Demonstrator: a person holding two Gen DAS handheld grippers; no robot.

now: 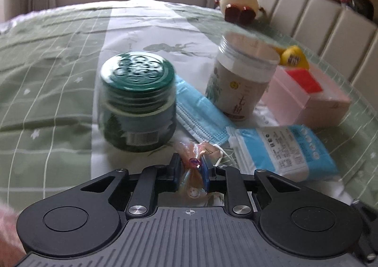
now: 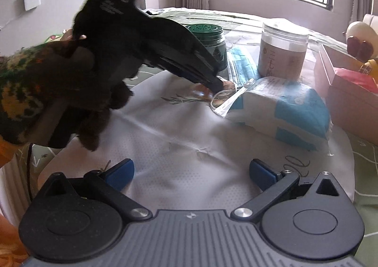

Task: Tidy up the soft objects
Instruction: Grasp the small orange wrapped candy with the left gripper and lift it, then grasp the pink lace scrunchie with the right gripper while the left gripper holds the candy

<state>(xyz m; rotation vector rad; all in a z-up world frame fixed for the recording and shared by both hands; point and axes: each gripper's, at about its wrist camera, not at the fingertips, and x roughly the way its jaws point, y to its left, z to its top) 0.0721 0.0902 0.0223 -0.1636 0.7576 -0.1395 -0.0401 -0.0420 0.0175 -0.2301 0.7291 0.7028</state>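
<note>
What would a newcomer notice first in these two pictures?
Probably the left gripper, closed on a shiny iridescent bow low on the bed. Behind it stand a green-lidded jar and a beige jar, with a blue face mask lying between them.

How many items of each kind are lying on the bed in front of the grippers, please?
Jars: 2, green-lidded jar, clear-lidded jar
Face masks: 1, blue mask
Sealed packs: 1, blue-and-white pack
Boxes: 1, pink box
Iridescent bows: 1, bow, between the left gripper pads
Total: 6
</note>
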